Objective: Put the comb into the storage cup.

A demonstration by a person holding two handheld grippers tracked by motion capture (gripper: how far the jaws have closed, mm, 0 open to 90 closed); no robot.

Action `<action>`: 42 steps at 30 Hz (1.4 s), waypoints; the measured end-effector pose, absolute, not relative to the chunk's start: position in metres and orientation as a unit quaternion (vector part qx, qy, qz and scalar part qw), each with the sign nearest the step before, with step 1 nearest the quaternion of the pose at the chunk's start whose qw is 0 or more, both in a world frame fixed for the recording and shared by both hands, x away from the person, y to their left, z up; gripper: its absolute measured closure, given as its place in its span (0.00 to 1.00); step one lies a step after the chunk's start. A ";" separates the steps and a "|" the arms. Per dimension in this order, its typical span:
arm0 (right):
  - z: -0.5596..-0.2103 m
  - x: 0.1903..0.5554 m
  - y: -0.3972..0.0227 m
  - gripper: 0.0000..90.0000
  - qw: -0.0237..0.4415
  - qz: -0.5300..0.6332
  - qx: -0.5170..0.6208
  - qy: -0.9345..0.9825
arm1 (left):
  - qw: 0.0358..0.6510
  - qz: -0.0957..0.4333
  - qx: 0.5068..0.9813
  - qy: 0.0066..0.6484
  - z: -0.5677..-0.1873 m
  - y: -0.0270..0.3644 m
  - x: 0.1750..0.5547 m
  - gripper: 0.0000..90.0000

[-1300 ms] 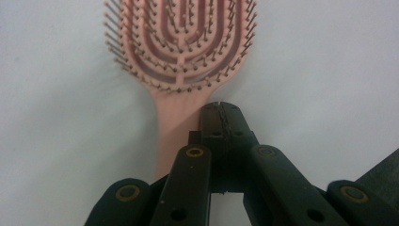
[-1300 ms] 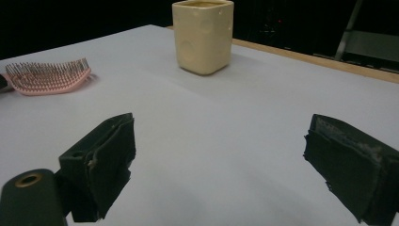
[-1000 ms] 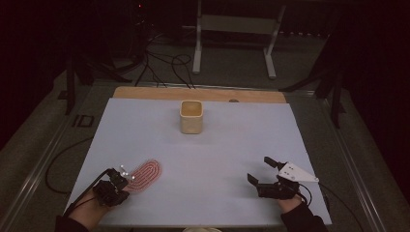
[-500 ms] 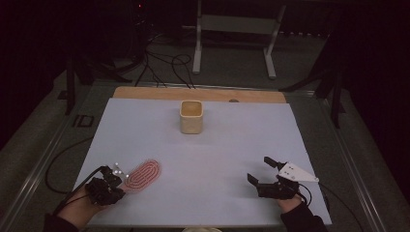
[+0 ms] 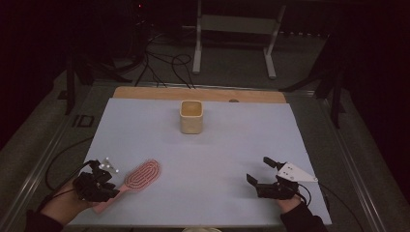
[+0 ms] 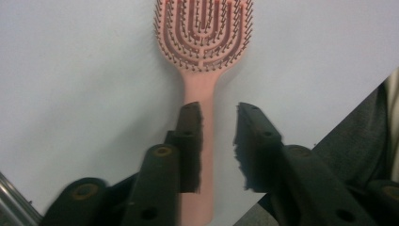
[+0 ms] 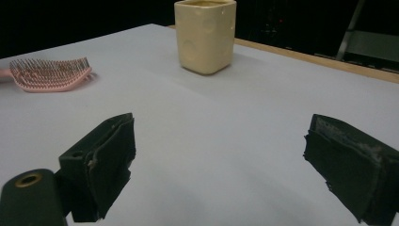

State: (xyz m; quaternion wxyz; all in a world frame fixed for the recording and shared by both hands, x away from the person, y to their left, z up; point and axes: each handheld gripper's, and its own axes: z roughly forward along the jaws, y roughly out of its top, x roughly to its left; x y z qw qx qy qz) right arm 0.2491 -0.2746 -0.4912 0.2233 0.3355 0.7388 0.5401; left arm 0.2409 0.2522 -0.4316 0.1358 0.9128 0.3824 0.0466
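Observation:
A pink hairbrush [image 5: 142, 174] lies bristles up on the white table cover, its handle pointing at my left gripper [image 5: 110, 189]. In the left gripper view the brush [image 6: 202, 33] rests flat on the cover. My left gripper [image 6: 219, 115] hovers over its handle, and its jaws have just been opening. The handle runs under the gap and the pads do not press on it. My right gripper [image 5: 258, 170] sits at the front right, wide open with nothing between its jaws [image 7: 221, 146]. A cream cup [image 5: 191, 117] stands upright toward the far middle.
The white cover [image 5: 217, 145] ends in a wooden strip [image 5: 193, 93] at the far edge. The right gripper view has the cup [image 7: 205, 35] ahead and the brush [image 7: 49, 74] far to the left. Cables and a metal stand lie on the dark floor beyond.
My left gripper's jaws have parted from the brush handle, and the gripper has drawn back toward the front left and lifted a little. The brush stays on the cover. The right gripper is still.

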 end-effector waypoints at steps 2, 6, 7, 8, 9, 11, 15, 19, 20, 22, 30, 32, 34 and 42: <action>-0.491 0.249 -0.274 0.10 0.223 0.541 0.335 0.739 | 0.135 0.043 0.912 0.384 -0.432 0.252 0.242 0.73; -0.492 0.250 -0.274 0.10 0.222 0.540 0.336 0.739 | 0.130 0.042 0.914 0.383 -0.433 0.251 0.245 0.58; -0.492 0.250 -0.274 0.10 0.223 0.540 0.335 0.739 | 0.129 0.042 0.915 0.379 -0.434 0.250 0.246 0.54; -0.492 0.250 -0.274 0.10 0.223 0.540 0.335 0.739 | 0.126 0.044 0.916 0.378 -0.433 0.249 0.246 0.52; -0.492 0.250 -0.274 0.10 0.223 0.539 0.335 0.740 | 0.128 0.047 0.916 0.377 -0.433 0.248 0.247 0.49; -0.492 0.250 -0.274 0.10 0.222 0.540 0.335 0.739 | 0.131 0.048 0.916 0.376 -0.432 0.247 0.248 0.41; -0.492 0.250 -0.274 0.10 0.223 0.540 0.335 0.739 | 0.139 0.023 0.921 0.362 -0.432 0.244 0.251 0.14; -0.492 0.250 -0.274 0.10 0.223 0.539 0.334 0.740 | 0.155 0.009 0.921 0.358 -0.430 0.245 0.254 0.02; -0.492 0.250 -0.274 0.10 0.223 0.539 0.334 0.740 | 0.158 0.008 0.921 0.356 -0.430 0.245 0.255 0.02; -0.492 0.250 -0.274 0.10 0.221 0.540 0.336 0.739 | 0.162 0.005 0.922 0.350 -0.429 0.243 0.255 0.00; -0.491 0.249 -0.274 0.10 0.223 0.541 0.334 0.739 | 0.168 -0.002 0.930 0.328 -0.434 0.241 0.260 0.00; -0.492 0.250 -0.274 0.10 0.223 0.540 0.334 0.740 | 0.168 -0.001 0.931 0.326 -0.437 0.241 0.261 0.00; -0.492 0.250 -0.274 0.10 0.222 0.541 0.335 0.739 | 0.166 -0.005 0.934 0.317 -0.441 0.241 0.262 0.03; -0.492 0.250 -0.274 0.10 0.222 0.540 0.334 0.740 | 0.152 -0.011 0.931 0.330 -0.455 0.246 0.269 0.01</action>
